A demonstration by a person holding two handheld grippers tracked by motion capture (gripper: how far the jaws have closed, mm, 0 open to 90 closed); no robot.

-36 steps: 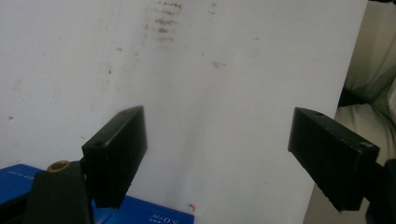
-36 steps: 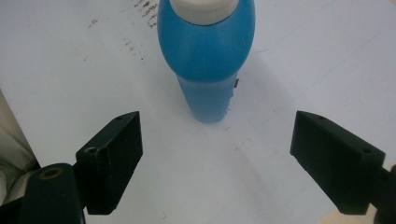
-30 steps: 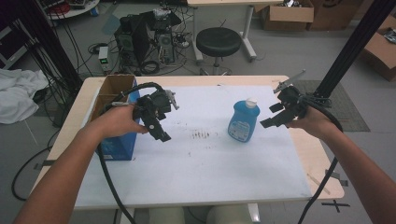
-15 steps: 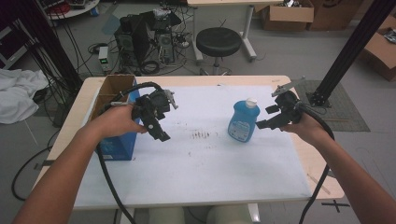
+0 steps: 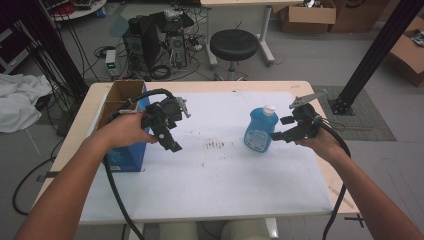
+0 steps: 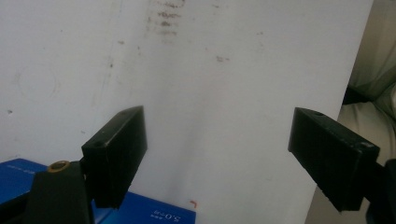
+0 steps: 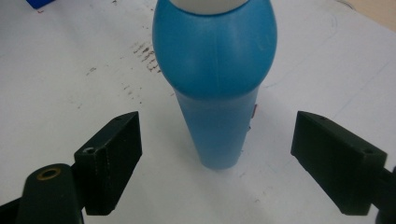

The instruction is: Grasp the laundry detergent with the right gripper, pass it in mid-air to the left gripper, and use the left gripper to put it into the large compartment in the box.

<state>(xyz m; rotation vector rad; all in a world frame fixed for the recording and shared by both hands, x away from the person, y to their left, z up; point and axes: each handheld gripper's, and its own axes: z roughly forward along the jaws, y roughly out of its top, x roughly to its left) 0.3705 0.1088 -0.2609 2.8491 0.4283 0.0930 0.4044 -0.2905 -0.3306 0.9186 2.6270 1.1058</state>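
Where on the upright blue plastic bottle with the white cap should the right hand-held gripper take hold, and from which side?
Grip the blue plastic bottle on its straight lower body, below the bulging shoulder, coming level from its right side, where the open right hand-held gripper already faces it. The body there looks narrow enough for the jaws.

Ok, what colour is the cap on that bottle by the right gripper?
White, on a blue bottle. The cap shows best in the high view.

Left tool (image 5: 172,145) held angled down, jaws wide apart, empty. Right tool (image 5: 278,136) level, jaws wide apart, ungripped.
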